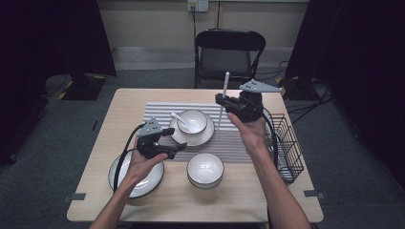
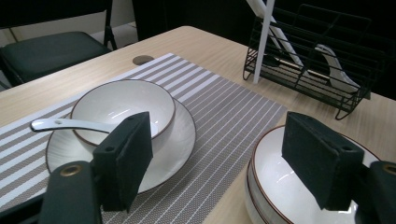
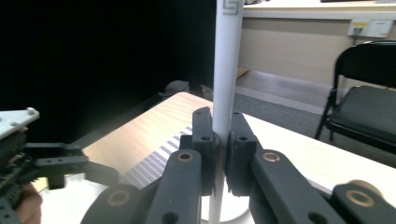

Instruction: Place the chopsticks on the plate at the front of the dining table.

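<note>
Bowls sat along the table's (image 1: pixel 95 200) near edge, an empty bowl (image 1: pixel 205 169) at centre and a shallow plate (image 1: pixel 143 183) toward the near left corner. Above that plate the left gripper (image 1: pixel 179 149) hovered, jaws spread and empty, apparently waiting. Farther back, on the striped mat (image 1: pixel 234 143), a bowl with a spoon (image 1: pixel 179 119) rested on a saucer (image 1: pixel 203 136). Beyond, near the wire basket (image 1: pixel 289 152) at the right edge, the right gripper (image 1: pixel 220 99) pinched a white chopstick (image 1: pixel 224 88) upright, likely bound for the place setting.
</note>
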{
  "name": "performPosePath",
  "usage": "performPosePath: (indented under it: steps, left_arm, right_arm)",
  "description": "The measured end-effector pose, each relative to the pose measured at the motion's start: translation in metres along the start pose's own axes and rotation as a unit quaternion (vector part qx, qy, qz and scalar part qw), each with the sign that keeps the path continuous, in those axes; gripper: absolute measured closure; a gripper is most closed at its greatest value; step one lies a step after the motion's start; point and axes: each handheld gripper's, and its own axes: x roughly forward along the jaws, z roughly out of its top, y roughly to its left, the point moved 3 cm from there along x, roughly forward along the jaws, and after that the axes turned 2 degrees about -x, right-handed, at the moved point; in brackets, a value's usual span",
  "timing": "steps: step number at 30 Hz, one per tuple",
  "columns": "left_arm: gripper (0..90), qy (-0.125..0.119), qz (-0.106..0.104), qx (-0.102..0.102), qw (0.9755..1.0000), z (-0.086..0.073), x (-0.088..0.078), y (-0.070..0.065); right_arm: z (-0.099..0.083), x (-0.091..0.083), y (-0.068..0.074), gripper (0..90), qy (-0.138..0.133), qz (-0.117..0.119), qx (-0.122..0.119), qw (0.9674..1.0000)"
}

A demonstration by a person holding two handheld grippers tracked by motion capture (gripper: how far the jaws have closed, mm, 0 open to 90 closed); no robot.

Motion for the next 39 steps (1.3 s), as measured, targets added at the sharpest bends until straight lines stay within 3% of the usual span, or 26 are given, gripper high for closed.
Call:
performPosePath:
  steps: [3, 5, 11, 19, 23, 24, 27, 31, 33, 39]
  left_arm:
    - [23.9, 0.002, -0.004, -0.001, 1.0000, -0.001, 0.000, 0.000]
    - [24.0, -0.012, -0.018, -0.018, 0.9996, -0.001, -0.001, 0.002]
    - [27.1, -0.018, -0.019, -0.009, 0.9996, 0.000, -0.003, 0.002]
    - [38.7, -0.027, -0.034, 0.000, 0.9991, 0.001, -0.002, -0.002]
    - [40.3, -0.043, -0.048, -0.014, 0.9978, 0.002, -0.004, -0.002]
    - [40.7, -0.047, -0.057, -0.025, 0.9969, 0.002, -0.004, -0.001]
    - [41.9, -0.052, -0.055, -0.025, 0.9968, 0.002, -0.004, -0.001]
    - [50.9, -0.054, -0.054, -0.018, 0.9969, 0.002, -0.005, 0.000]
    - [57.5, -0.069, -0.043, -0.022, 0.9965, 0.002, -0.007, 0.000]
    - [70.6, -0.064, -0.039, -0.031, 0.9967, -0.005, -0.010, 0.005]
  right_arm:
    - [-0.001, 0.007, 0.008, 84.8, 0.003, 0.010, -0.002, 0.9999]
    - [0.000, 0.012, 0.015, 84.8, 0.001, 0.019, -0.001, 0.9998]
    - [0.001, 0.023, 0.030, 84.8, -0.005, 0.048, 0.010, 0.9988]
    - [-0.002, 0.043, 0.053, 84.8, -0.003, 0.081, 0.013, 0.9966]
    - [-0.004, 0.051, 0.065, 84.9, 0.000, 0.097, 0.013, 0.9952]
    - [-0.004, 0.052, 0.067, 84.8, 0.000, 0.100, 0.014, 0.9949]
    - [-0.004, 0.057, 0.074, 84.8, -0.002, 0.110, 0.017, 0.9937]
    - [-0.005, 0.062, 0.084, 84.8, 0.000, 0.122, 0.016, 0.9924]
    - [-0.006, 0.063, 0.087, 84.8, 0.001, 0.128, 0.017, 0.9916]
    - [-0.012, 0.067, 0.091, 84.8, 0.001, 0.135, 0.022, 0.9906]
